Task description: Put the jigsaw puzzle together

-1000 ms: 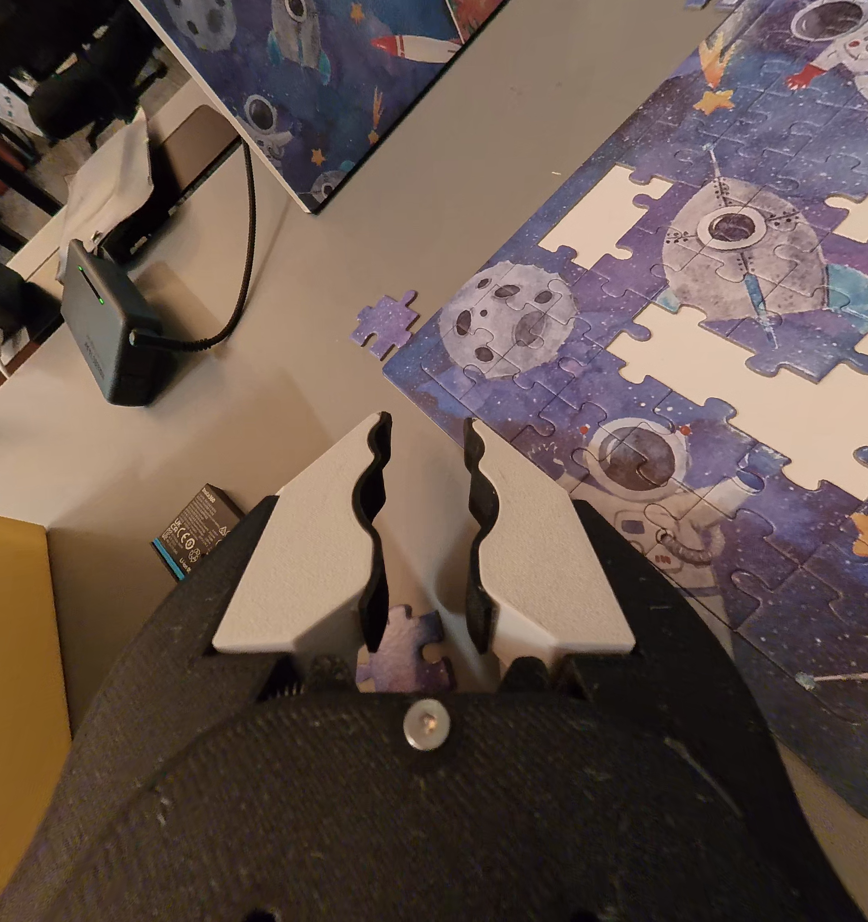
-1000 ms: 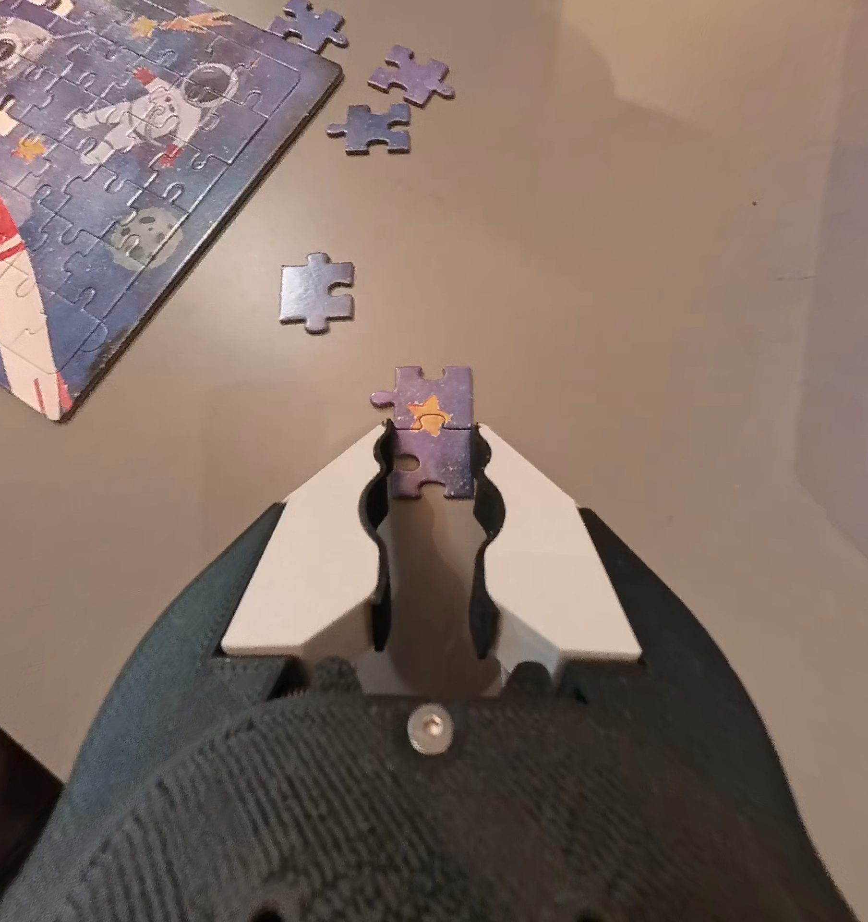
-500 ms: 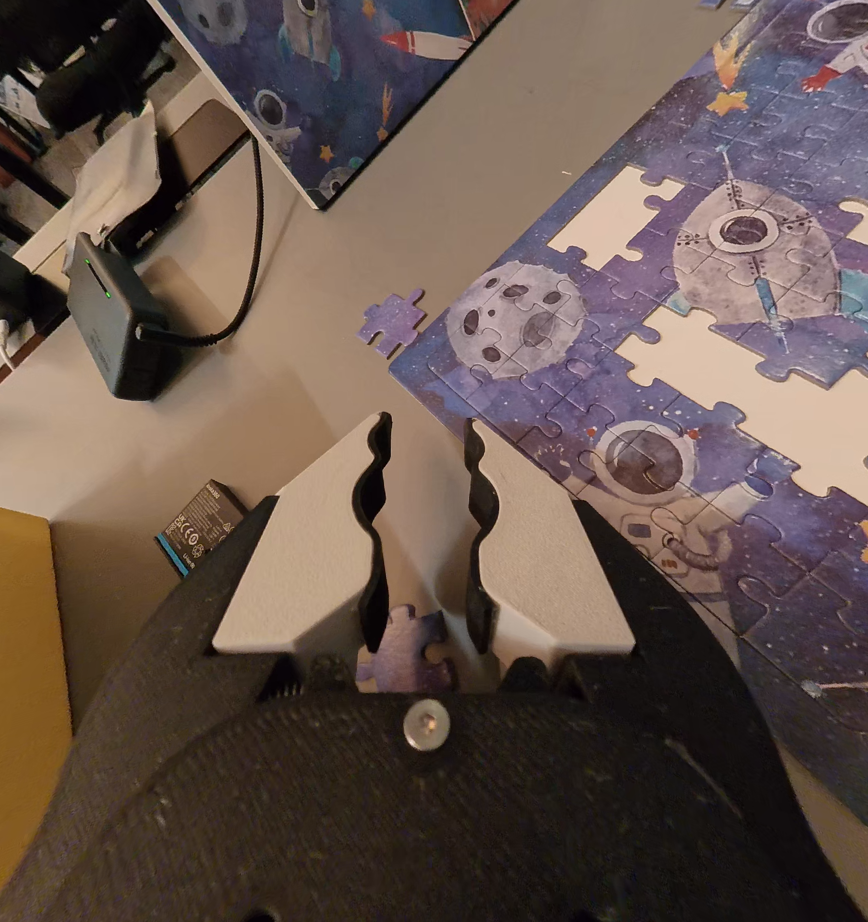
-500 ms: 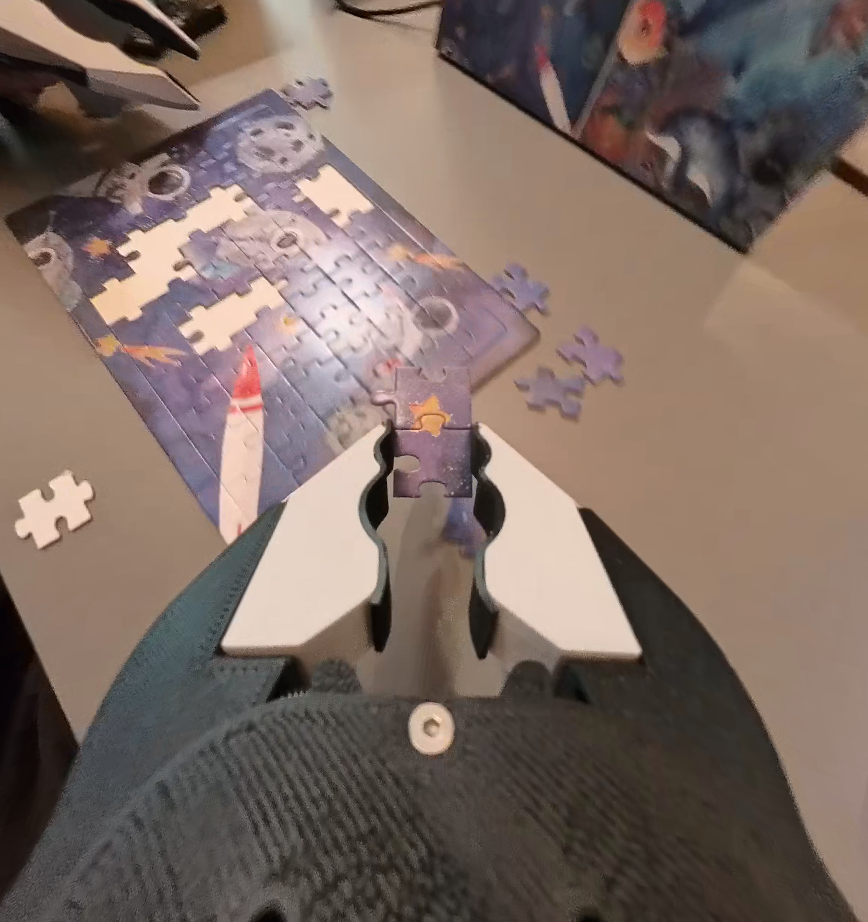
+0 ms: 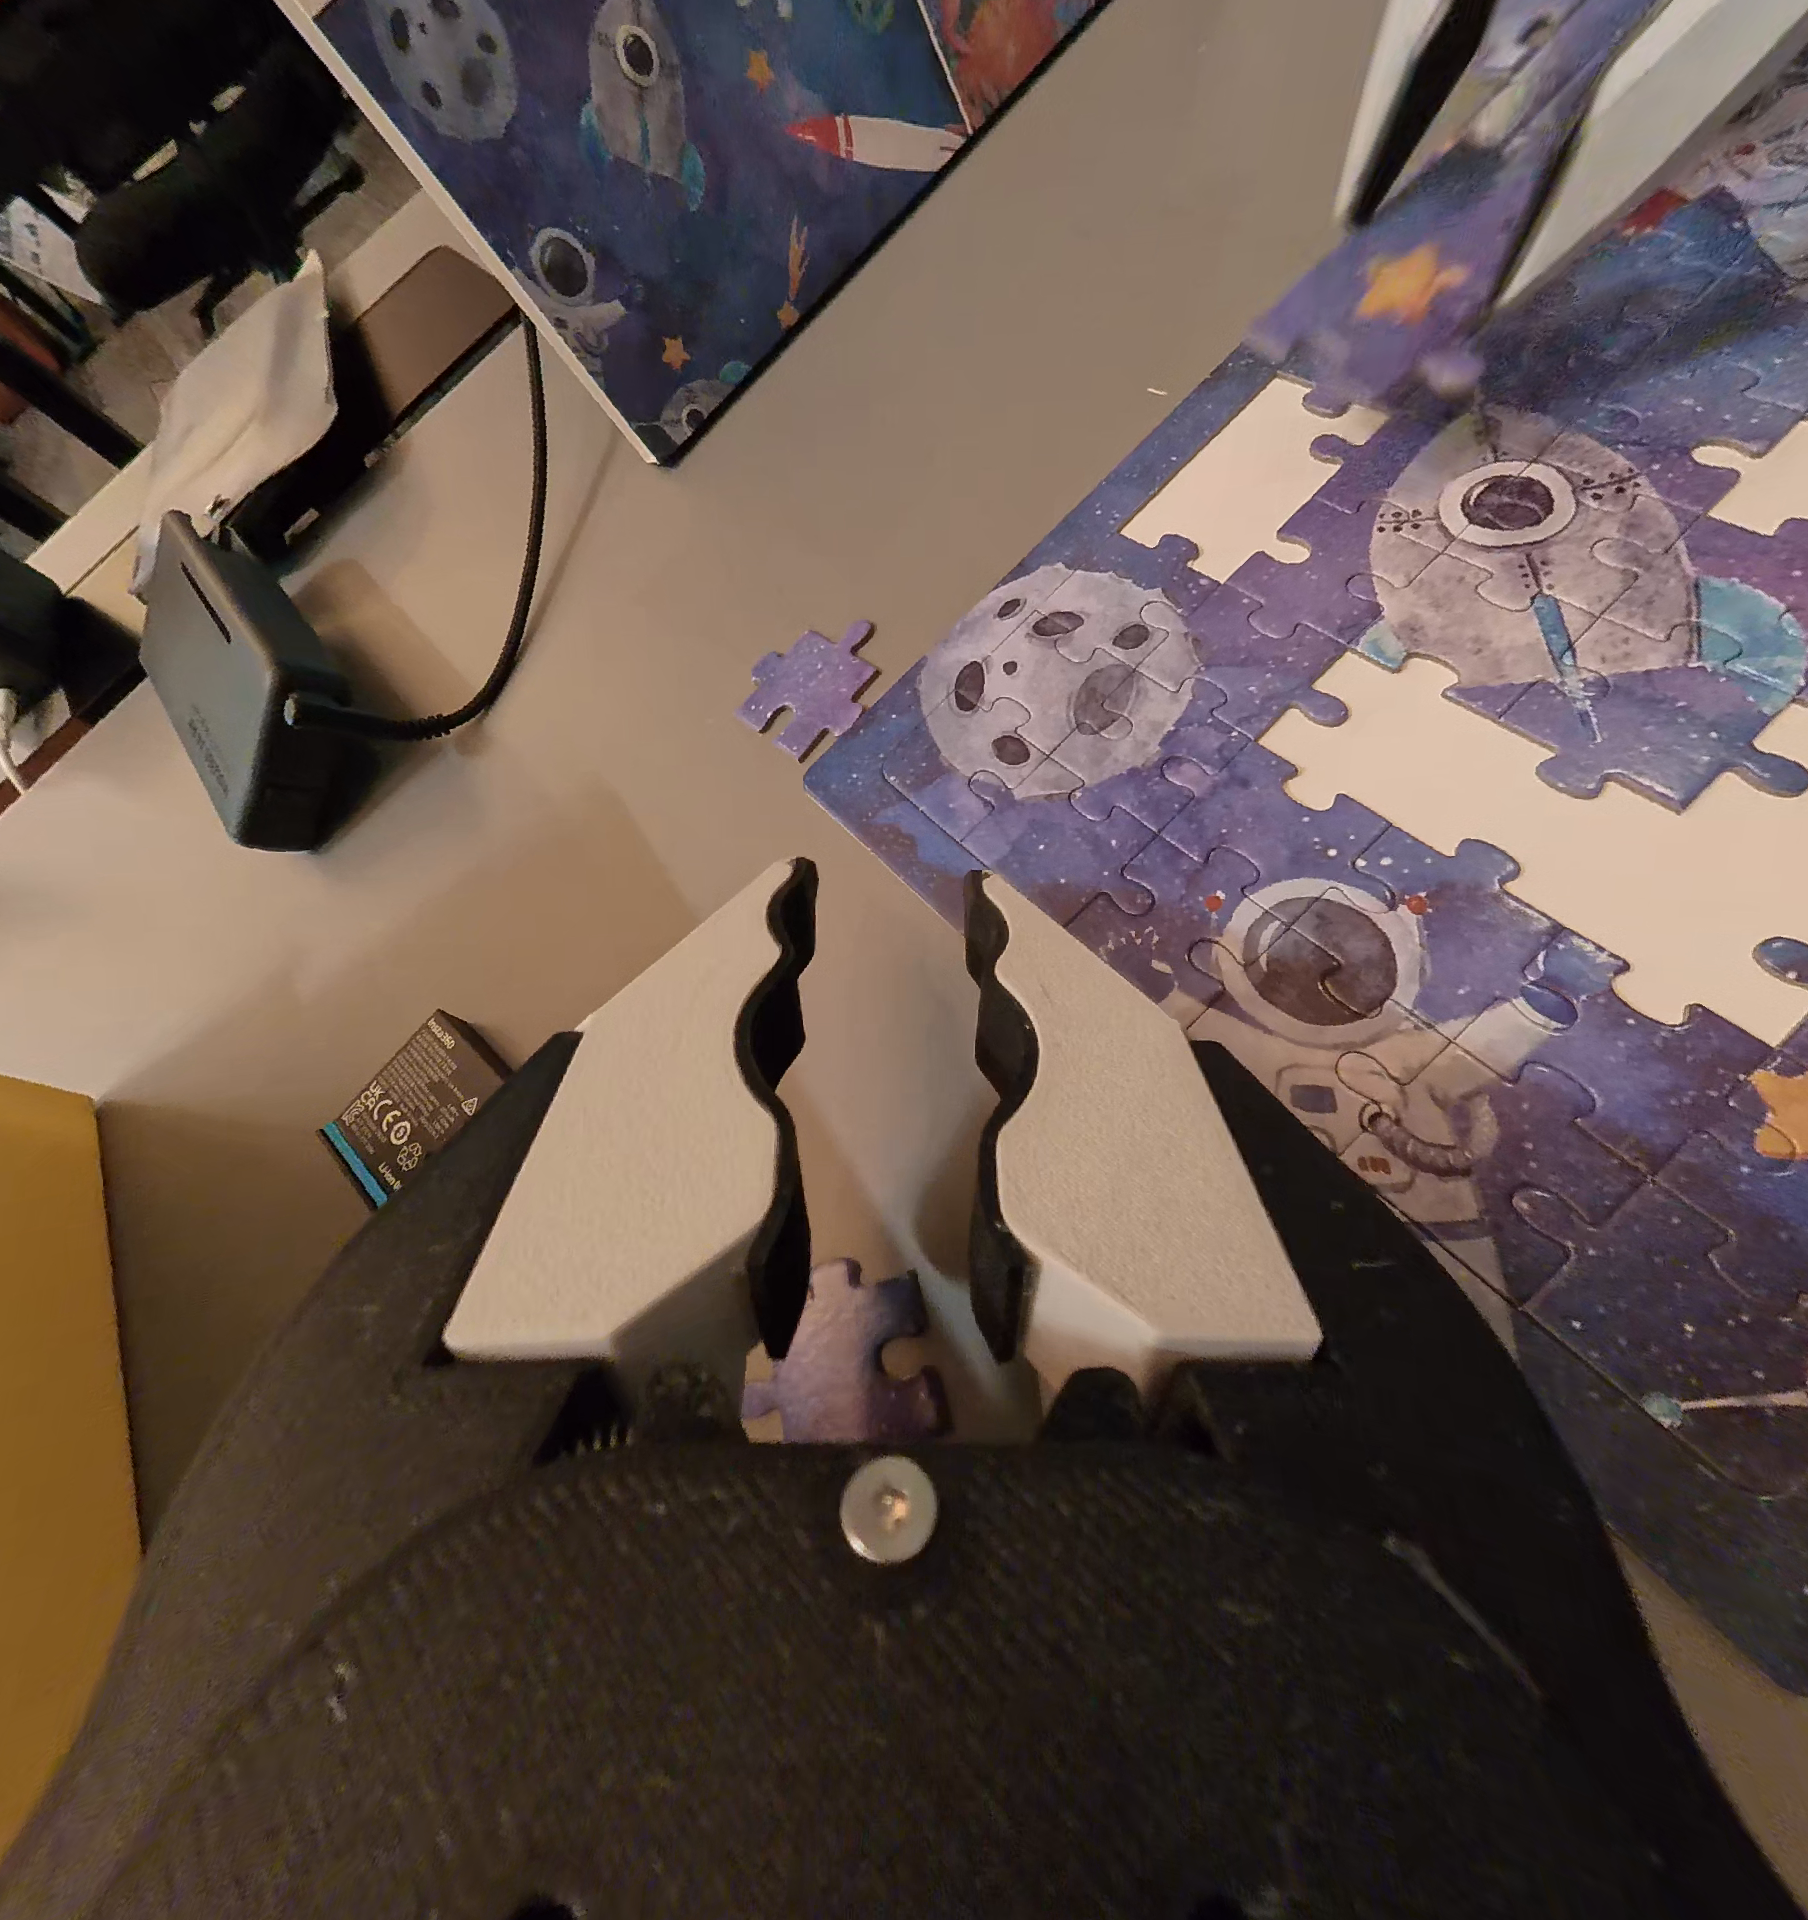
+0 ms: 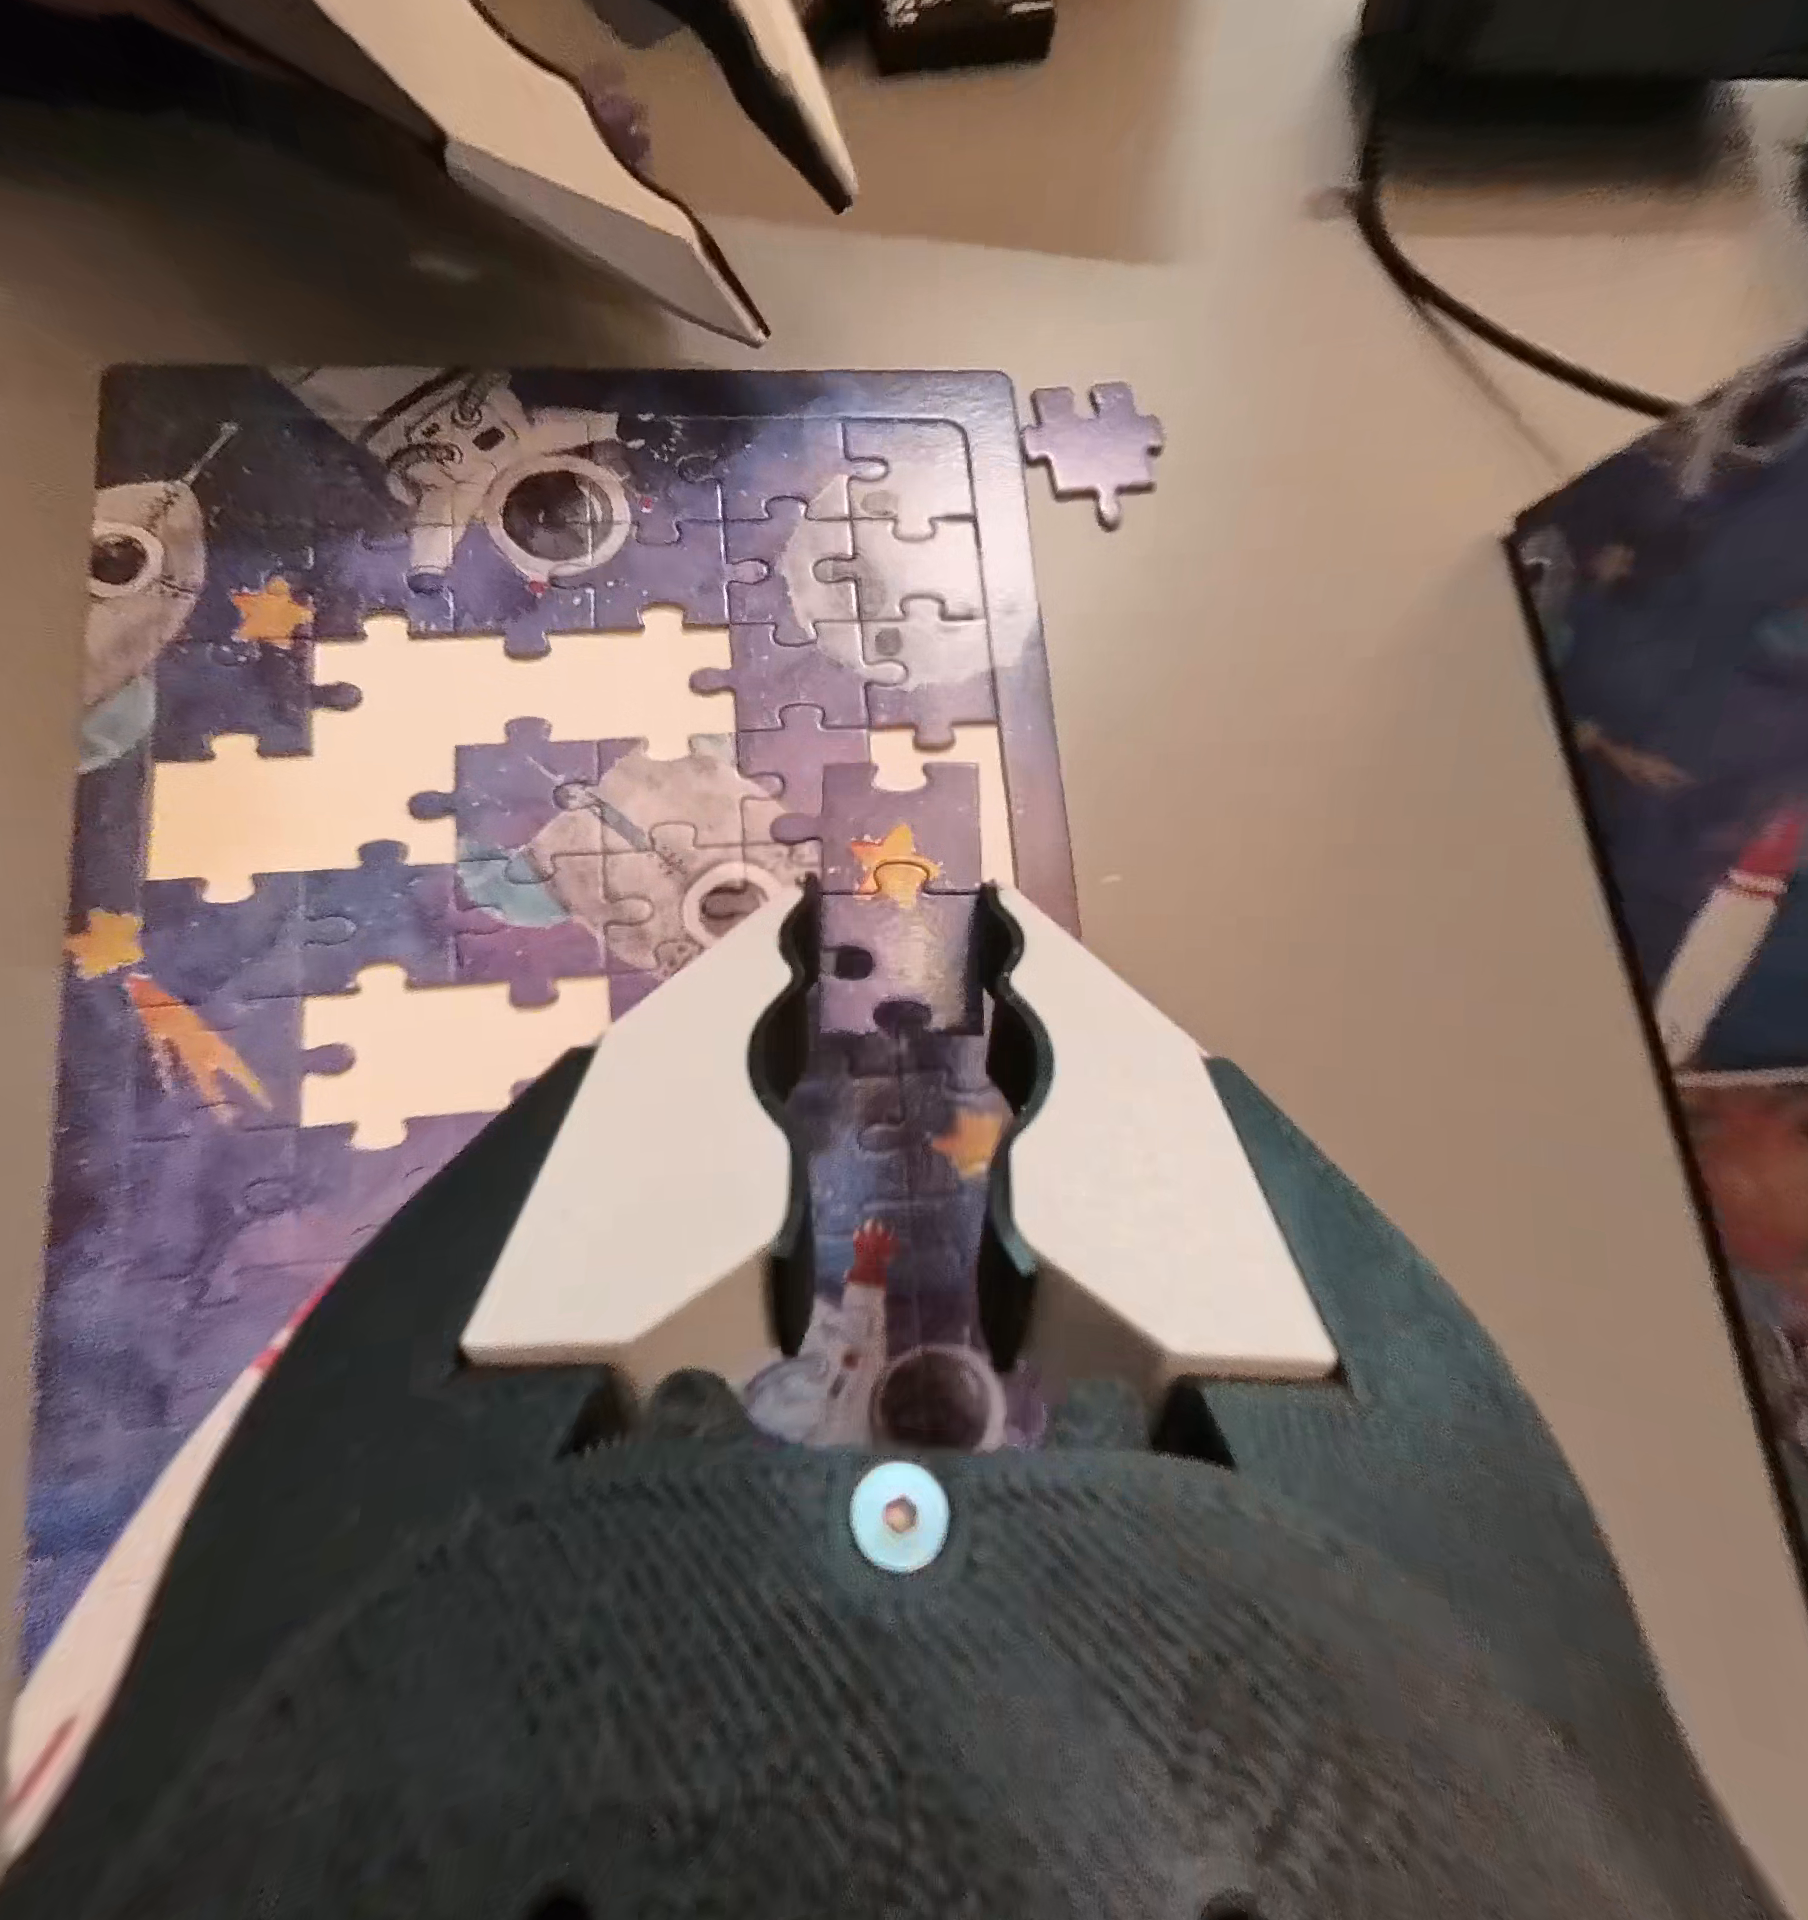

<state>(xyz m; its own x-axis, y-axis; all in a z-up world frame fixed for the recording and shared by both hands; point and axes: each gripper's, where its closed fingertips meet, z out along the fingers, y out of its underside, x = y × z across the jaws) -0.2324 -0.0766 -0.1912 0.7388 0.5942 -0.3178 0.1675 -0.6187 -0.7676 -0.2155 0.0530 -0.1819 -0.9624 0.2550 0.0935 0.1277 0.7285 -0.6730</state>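
The space jigsaw [image 6: 1035, 623] lies on the grey table with several white gaps [image 6: 526, 696]; it also shows in the left wrist view [image 5: 1087, 831]. My right gripper [image 6: 898, 888] is shut on two joined pieces with an orange star [image 6: 900, 831] and holds them over the gap at the puzzle's right edge. It shows in the left wrist view [image 5: 1440, 249] too. My left gripper [image 5: 884, 883] hovers off the puzzle's corner. A purple piece [image 5: 848, 1351] sits deep between its fingers near their base.
A loose purple piece [image 5: 812, 686] lies at the puzzle's corner, also in the right wrist view [image 6: 1092, 447]. The puzzle box [image 5: 671, 156] stands behind. A black charger [image 5: 235, 707] with a cable [image 5: 531, 520], a small battery [image 5: 401, 1117] and a yellow block [image 5: 17, 1351] are on the left. There is about 15 cm between the tips of the two grippers. From either gripper's tips it is about 8 cm to the space jigsaw [image 6: 1035, 623]. The left camera catches it too, in the left wrist view [image 5: 1003, 591].
My right gripper has carried the star pieces from the bare table across to the puzzle, over the gap at its edge. My left gripper has hardly moved.
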